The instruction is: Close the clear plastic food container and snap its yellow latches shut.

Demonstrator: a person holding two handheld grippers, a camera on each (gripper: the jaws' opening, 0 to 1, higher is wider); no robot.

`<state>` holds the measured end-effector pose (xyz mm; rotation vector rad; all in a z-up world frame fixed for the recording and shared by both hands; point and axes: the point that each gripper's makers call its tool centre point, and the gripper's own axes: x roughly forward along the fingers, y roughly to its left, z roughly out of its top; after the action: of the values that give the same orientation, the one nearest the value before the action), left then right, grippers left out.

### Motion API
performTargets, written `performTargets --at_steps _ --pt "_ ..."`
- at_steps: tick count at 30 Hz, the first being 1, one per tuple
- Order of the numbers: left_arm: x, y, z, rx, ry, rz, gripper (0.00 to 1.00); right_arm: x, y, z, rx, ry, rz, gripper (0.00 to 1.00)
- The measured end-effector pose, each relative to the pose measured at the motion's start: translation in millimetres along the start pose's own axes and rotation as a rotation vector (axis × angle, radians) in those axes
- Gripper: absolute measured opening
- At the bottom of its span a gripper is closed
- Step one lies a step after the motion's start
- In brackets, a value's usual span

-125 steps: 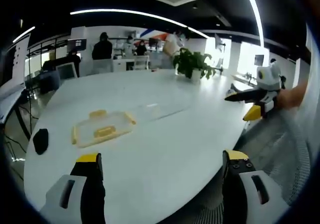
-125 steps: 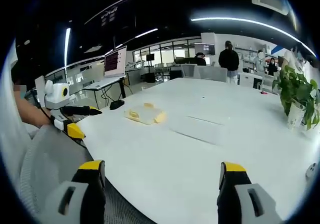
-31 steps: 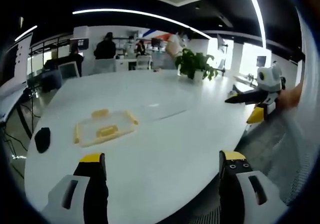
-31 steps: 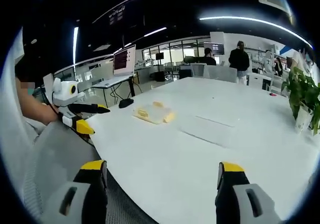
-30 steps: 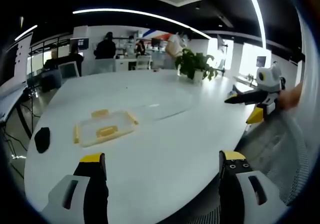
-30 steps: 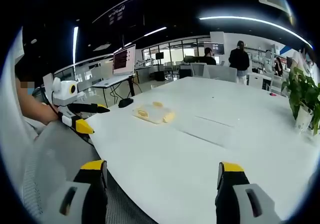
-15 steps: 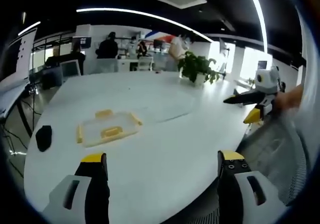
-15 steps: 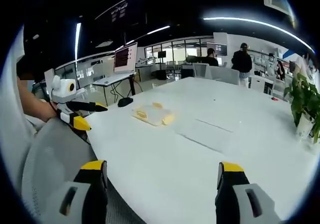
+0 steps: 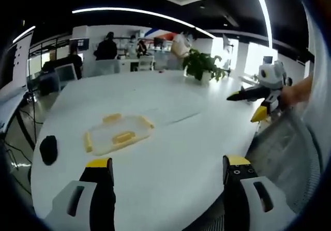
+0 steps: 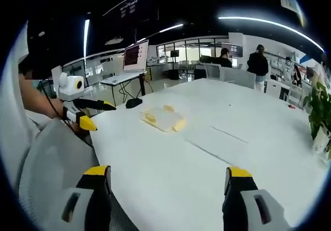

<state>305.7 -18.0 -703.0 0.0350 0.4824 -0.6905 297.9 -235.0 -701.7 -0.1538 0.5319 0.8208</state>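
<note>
On the white worktop [image 9: 170, 138] in the left gripper view, the clear container [image 9: 118, 134] lies at ten o'clock from your left tongs [image 9: 164, 170], jaws apart, far from it. In the right gripper view, your right tongs [image 10: 164, 179] stand apart too; the container [image 10: 164, 118] sits at twelve o'clock, untouched, so closing and latching remain, I judge.

The container [image 9: 118, 134] lies flat on my white table [image 9: 170, 153], well ahead of my jaws and left of centre in the left gripper view. It is a shallow, rectangular, clear plastic box with yellow latches [image 9: 111, 118] folded outward along its edges and a yellow piece [image 9: 124, 137] at its middle. In the right gripper view, the container [image 10: 164, 118] sits near the table's far-left edge.
</note>
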Motion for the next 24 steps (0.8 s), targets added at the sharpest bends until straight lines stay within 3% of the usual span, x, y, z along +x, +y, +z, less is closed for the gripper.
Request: performTargets --at_steps 8,10,24 --pt "0.3 13.0 0.8 -0.026 0.004 -0.017 0.85 10.4 -3.4 12.7 -0.017 -0.001 0.023 0.88" --pt "0.9 16.7 1.3 -0.017 0.011 -0.014 0.85 12.9 -4.0 16.0 0.02 -0.017 0.041 0.88" --pt "12.2 36.7 10.5 0.029 0.03 -0.027 0.84 28.7 -24.8 29.4 -0.003 -0.015 0.037 0.86"
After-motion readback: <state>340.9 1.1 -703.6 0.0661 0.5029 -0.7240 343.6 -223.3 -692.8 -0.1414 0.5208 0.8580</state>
